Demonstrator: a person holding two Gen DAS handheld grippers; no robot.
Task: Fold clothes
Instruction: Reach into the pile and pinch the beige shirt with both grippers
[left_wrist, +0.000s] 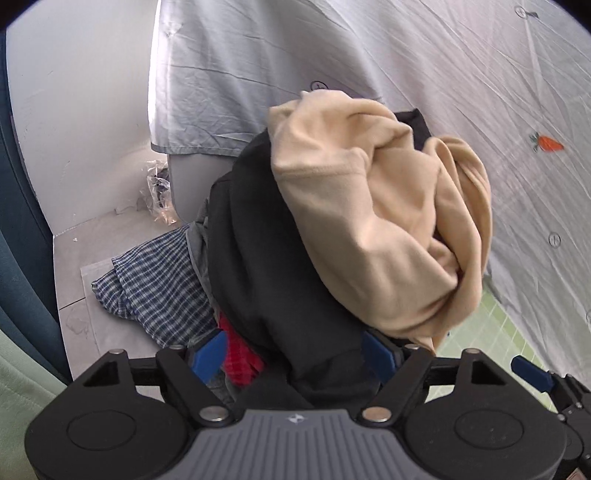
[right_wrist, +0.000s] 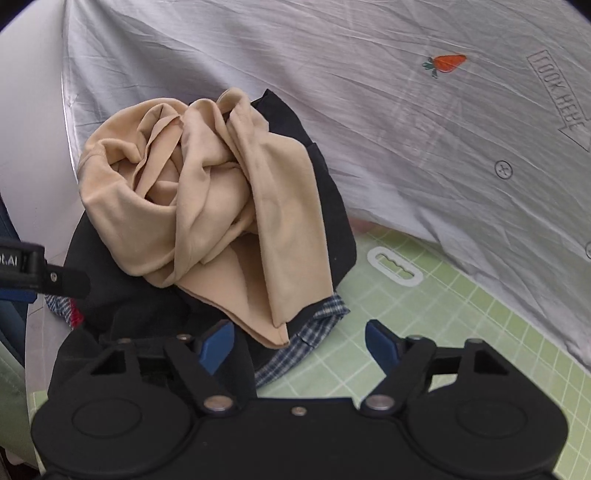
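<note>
A crumpled beige garment (left_wrist: 373, 221) (right_wrist: 207, 199) tops a pile of clothes. Under it lie a black garment (left_wrist: 258, 266) (right_wrist: 332, 206), a blue checked shirt (left_wrist: 159, 288) (right_wrist: 314, 325) and a bit of red cloth (left_wrist: 240, 354). My left gripper (left_wrist: 295, 354) is open at the pile's near side, with the black garment lying between its blue fingers (left_wrist: 210, 354). My right gripper (right_wrist: 299, 347) is open too, low over the checked hem and the green mat, holding nothing. The left gripper's side (right_wrist: 37, 269) shows at the left edge of the right wrist view.
The pile sits at the corner of a green grid mat (right_wrist: 461, 332) with a white handle slot (right_wrist: 395, 266). A wrinkled white sheet with a carrot print (right_wrist: 448, 62) (left_wrist: 550, 143) lies behind. Crumpled clear plastic (left_wrist: 159, 192) lies on the pale floor at the left.
</note>
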